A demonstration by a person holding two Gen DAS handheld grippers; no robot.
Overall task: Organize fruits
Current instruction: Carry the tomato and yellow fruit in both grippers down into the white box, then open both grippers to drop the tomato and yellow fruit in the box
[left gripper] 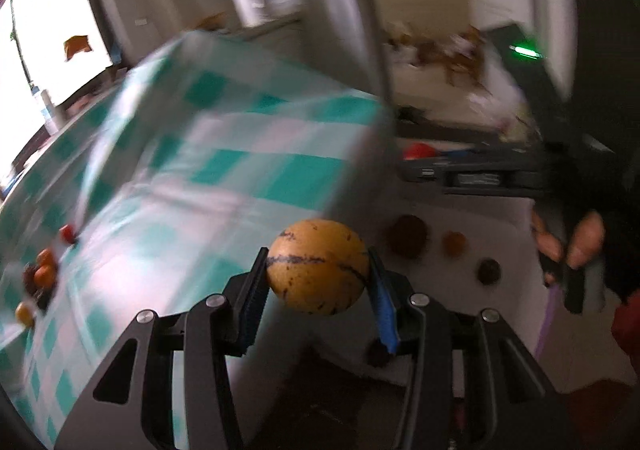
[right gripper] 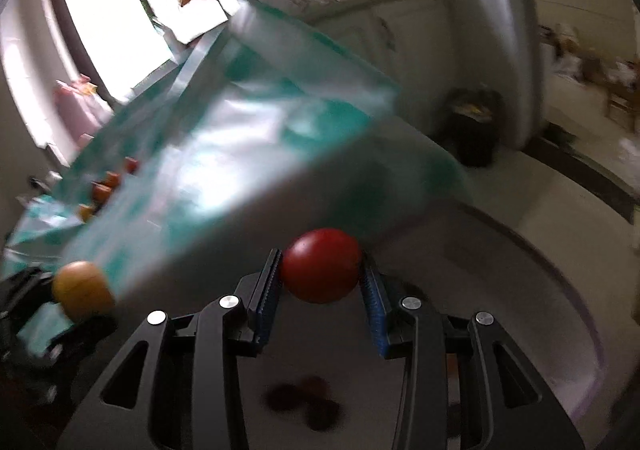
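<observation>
- Carrying step in hand, by my reading: both grippers are loaded with fruit and travelling, the blurred surroundings suggesting transit between pick-up and set-down.
- Left gripper (left gripper: 318, 270): pinching a round yellow-orange fruit (left gripper: 318, 266) with dark streaks, centre-bottom of the left wrist view; pads press both flanks. The same fruit shows at lower left of the right wrist view.
- Right gripper (right gripper: 320, 270): pinching a round red fruit (right gripper: 320, 265), centre-bottom of its own view; also seen as a red spot at mid-right of the left wrist view.
- Checked cloth (left gripper: 224, 154): green-and-white, covering the table across centre and left of both views.
- Small fruit cluster (left gripper: 42, 274): orange and red pieces on the cloth, lower left edge of the left wrist view; a likely gathering spot, though I cannot confirm it.
- Loose dark and orange fruits (left gripper: 410, 236): on a pale surface (left gripper: 500, 218) right of centre, below the cloth's edge.
- Hand (left gripper: 576, 242): at right edge, gripping the other tool's handle.
- Next move, as judged: bring each fruit over its group, lower until resting on the cloth, then spread the jaws gently; round fruit may roll, so set it down against its neighbours.
</observation>
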